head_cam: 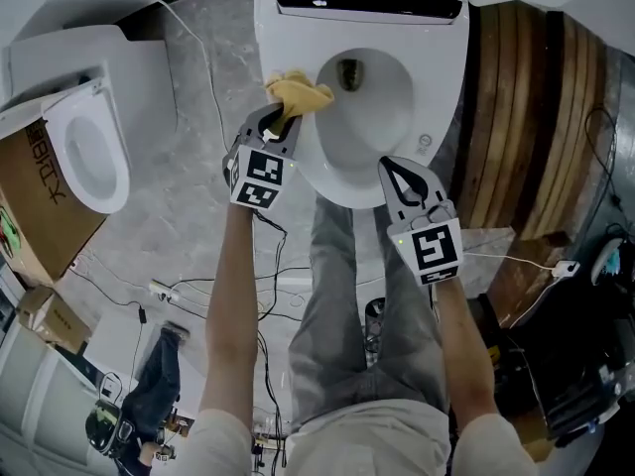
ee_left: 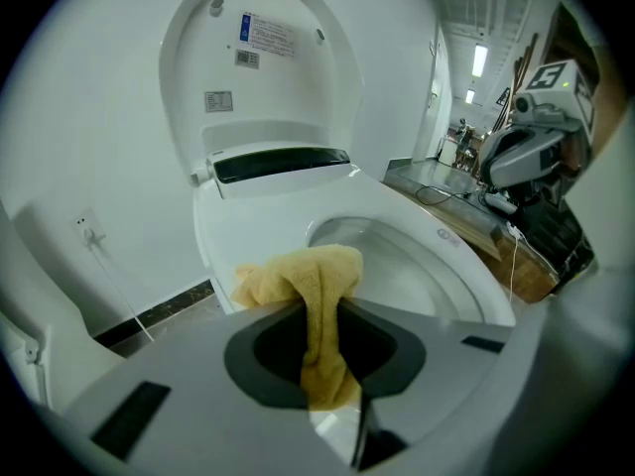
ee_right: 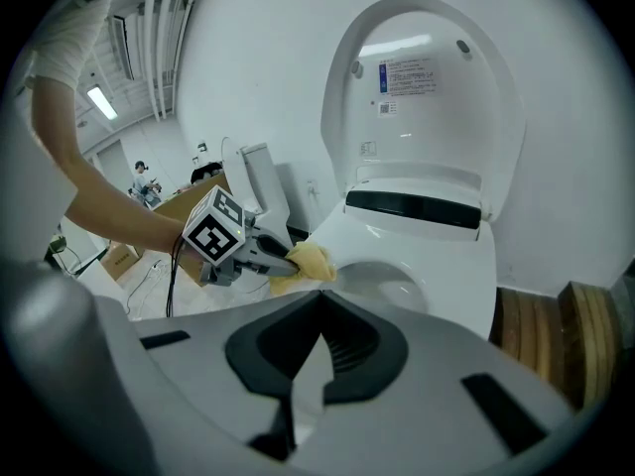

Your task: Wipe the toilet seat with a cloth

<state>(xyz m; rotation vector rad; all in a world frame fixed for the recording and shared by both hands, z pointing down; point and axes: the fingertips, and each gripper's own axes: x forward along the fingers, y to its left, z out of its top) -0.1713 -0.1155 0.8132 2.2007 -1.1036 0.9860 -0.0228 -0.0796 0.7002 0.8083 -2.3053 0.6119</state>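
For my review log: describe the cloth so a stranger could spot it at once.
Find the open white toilet at the head view's top centre. On the seat's left rim sits a crumpled yellow cloth, pinched by the left gripper; nothing else nearby is yellow.

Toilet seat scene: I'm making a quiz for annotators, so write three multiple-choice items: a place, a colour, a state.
1. Where is the cloth? A) on the floor B) in a box C) on the toilet seat rim
2. The cloth's colour? A) yellow B) blue C) white
3. The right claw is: A) open B) shut, empty C) shut on the cloth
Answers: 1 C, the left claw holds it on the rim; 2 A, yellow in every view; 3 B, its jaws meet with nothing between.
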